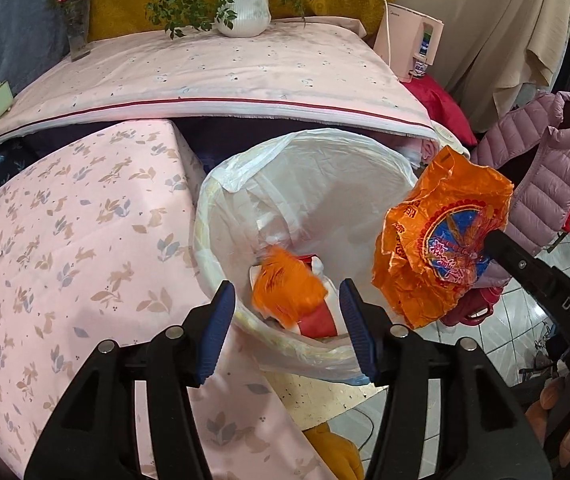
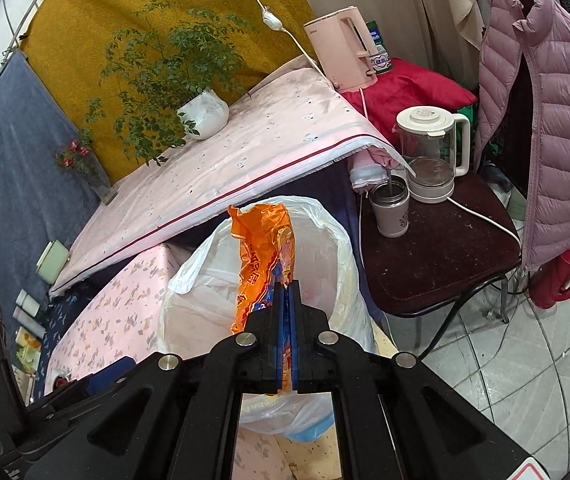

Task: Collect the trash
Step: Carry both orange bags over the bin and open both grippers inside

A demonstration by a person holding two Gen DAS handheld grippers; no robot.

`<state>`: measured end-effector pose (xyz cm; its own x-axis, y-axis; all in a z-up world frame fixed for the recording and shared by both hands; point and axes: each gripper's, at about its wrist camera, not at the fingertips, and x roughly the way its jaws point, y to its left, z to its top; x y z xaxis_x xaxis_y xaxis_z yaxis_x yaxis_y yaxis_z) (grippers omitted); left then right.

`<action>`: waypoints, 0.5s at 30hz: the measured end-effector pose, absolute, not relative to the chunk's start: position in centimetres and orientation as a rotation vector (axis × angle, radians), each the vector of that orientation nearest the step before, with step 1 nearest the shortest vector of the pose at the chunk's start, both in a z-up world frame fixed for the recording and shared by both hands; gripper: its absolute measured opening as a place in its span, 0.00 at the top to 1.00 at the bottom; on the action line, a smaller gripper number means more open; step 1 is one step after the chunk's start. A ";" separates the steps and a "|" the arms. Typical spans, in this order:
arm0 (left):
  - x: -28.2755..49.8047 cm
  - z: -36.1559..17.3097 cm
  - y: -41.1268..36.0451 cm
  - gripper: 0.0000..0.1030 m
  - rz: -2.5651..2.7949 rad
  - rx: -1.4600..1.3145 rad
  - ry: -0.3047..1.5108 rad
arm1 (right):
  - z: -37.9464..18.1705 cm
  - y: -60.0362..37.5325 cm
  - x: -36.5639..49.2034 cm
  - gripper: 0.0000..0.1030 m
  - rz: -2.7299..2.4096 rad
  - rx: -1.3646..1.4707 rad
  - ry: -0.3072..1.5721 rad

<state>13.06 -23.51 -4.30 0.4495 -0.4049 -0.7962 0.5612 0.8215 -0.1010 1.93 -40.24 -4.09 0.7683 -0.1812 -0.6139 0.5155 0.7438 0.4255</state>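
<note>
- Orange wrapper [image 1: 441, 236] (crinkled plastic, blue-red round print) is pinched in the right gripper [image 2: 287, 286], jaws clamped tight on it; it hangs over the right side of the bin's mouth, not yet inside.
- Second orange piece [image 1: 289, 288] (blurred, so probably falling) is in the trash bin [image 1: 401, 168], on top of red-and-white packaging already at the bottom.
- Left gripper [image 1: 287, 300] is released, jaws apart with nothing between the pads; it sits right above the near rim, pointing down into the bin.
- Bin has a white plastic liner [image 2: 189, 276] folded over the rim, mouth wide and unobstructed.
- Step in hand, my read: dropping collected trash into the bin; left side looks done, right wrapper is the one pending.
- Next move calls for: bring the right gripper a bit more over the middle of the opening, then open the jaws so the wrapper falls in (it's light and crinkly, may cling to a pad or drift onto the rim).
- Around the bin: pink rabbit-print cloth [image 1: 65, 240] over the surface on the left, a higher pink-covered surface [image 1: 225, 72] behind with a potted plant [image 1: 245, 14], a chair [image 2: 441, 256] with kettle [image 2: 431, 152] and cup [image 2: 391, 208] to the right, tiled floor [image 2: 533, 352].
</note>
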 end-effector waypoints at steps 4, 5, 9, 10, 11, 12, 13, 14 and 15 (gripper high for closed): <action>13.4 -4.4 -22.8 0.50 -0.584 0.179 0.930 | -4.0 -39.8 2.6 0.97 -0.395 0.614 0.582; 13.5 -4.4 -22.6 0.50 -0.578 0.177 0.929 | -4.0 -39.7 2.8 0.97 -0.392 0.612 0.583; 13.8 -4.5 -21.8 0.50 -0.562 0.164 0.933 | -3.9 -39.0 3.4 0.97 -0.381 0.594 0.590; 13.8 -4.5 -21.6 0.50 -0.558 0.163 0.933 | -3.9 -38.9 3.6 0.97 -0.379 0.590 0.590; 13.9 -4.5 -21.5 0.50 -0.555 0.161 0.932 | -3.8 -38.8 3.7 0.97 -0.376 0.587 0.591; 13.9 -4.5 -21.3 0.50 -0.553 0.159 0.932 | -3.8 -38.6 3.8 0.97 -0.374 0.583 0.593; 13.9 -4.5 -21.1 0.50 -0.552 0.157 0.933 | -3.8 -38.4 4.0 0.97 -0.371 0.580 0.594; 14.0 -4.5 -21.0 0.50 -0.550 0.156 0.933 | -3.7 -38.3 4.0 0.97 -0.369 0.578 0.594; 14.0 -4.5 -20.9 0.50 -0.548 0.156 0.932 | -3.7 -38.2 4.2 0.97 -0.367 0.575 0.595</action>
<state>14.01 -20.92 -4.49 0.4713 -0.3794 -0.7962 0.5113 0.8531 -0.1039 4.16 -38.21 -3.73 0.7720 -0.1588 -0.6155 0.4784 0.7827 0.3981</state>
